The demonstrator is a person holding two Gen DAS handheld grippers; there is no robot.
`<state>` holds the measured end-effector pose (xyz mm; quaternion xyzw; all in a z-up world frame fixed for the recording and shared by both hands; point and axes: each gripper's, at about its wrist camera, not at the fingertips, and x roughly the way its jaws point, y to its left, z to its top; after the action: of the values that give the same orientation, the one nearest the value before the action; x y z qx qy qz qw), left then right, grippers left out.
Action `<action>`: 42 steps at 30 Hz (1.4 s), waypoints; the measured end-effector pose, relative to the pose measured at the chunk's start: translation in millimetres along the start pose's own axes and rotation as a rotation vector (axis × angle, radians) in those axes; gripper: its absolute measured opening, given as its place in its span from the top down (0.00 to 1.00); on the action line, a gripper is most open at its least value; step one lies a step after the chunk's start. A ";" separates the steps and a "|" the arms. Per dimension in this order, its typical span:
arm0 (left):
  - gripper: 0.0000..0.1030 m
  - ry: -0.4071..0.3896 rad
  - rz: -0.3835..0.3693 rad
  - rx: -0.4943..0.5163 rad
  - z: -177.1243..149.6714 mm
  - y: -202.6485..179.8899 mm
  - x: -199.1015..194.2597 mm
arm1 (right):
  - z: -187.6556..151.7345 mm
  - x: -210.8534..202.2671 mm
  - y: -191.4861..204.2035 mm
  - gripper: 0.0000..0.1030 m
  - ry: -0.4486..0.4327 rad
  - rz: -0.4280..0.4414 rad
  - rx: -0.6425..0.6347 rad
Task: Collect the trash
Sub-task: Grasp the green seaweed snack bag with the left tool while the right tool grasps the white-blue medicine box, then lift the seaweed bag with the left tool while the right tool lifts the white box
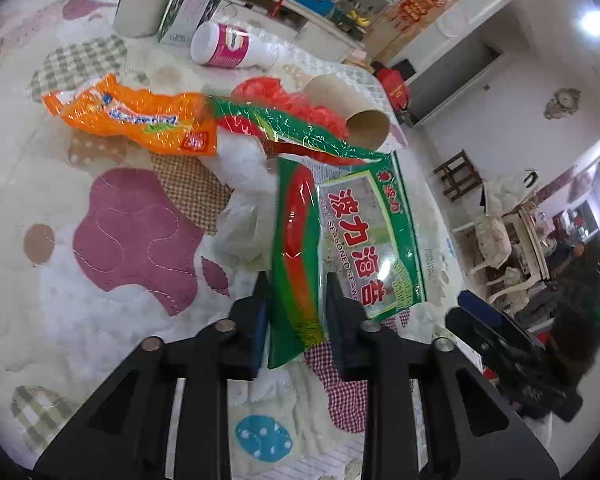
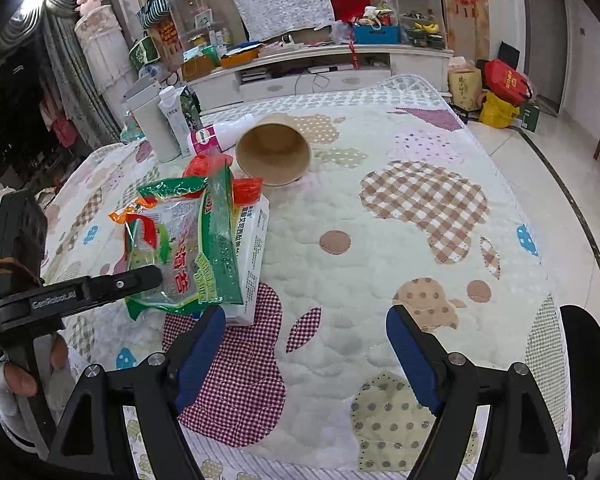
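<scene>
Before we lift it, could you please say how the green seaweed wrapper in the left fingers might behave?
The green seaweed wrapper looks like thin, creased film, so probably floppy and light. Its glossy surface may slip between the left gripper fingers.

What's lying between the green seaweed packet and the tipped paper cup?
Crumpled red plastic lies between the green seaweed packet and the tipped paper cup, with the white box's far corner beneath it; the right wrist view shows it best.

Black gripper [image 2: 306, 344], blue pads [image 2: 198, 356]
</scene>
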<state>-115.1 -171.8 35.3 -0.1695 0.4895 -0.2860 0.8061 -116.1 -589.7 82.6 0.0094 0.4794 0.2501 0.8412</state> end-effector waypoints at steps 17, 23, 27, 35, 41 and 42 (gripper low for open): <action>0.85 -0.206 0.104 -0.032 -3.6 50.3 -116.0 | 25.6 56.3 55.4 0.21 0.074 0.046 -0.116; 0.85 -0.187 0.092 -0.014 -9.4 37.6 -105.8 | 40.2 91.0 56.5 0.55 0.106 0.006 -0.110; 0.85 -0.187 0.086 0.010 -10.9 30.8 -100.8 | 25.8 66.5 43.8 0.57 0.104 0.062 -0.110; 0.85 -0.175 0.032 0.016 -18.2 17.9 -95.5 | -21.8 31.7 18.7 0.53 0.139 -0.008 -0.114; 0.85 -0.197 0.033 0.057 -21.6 4.6 -109.7 | -28.0 34.3 27.0 0.56 0.112 -0.034 -0.137; 0.85 -0.207 0.036 0.059 -21.9 4.7 -114.0 | -30.0 32.5 26.5 0.56 0.102 -0.040 -0.142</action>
<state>-173.8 -96.5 101.5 -0.1656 0.3980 -0.2668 0.8619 -137.9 -559.2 47.1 -0.0729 0.5028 0.2668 0.8190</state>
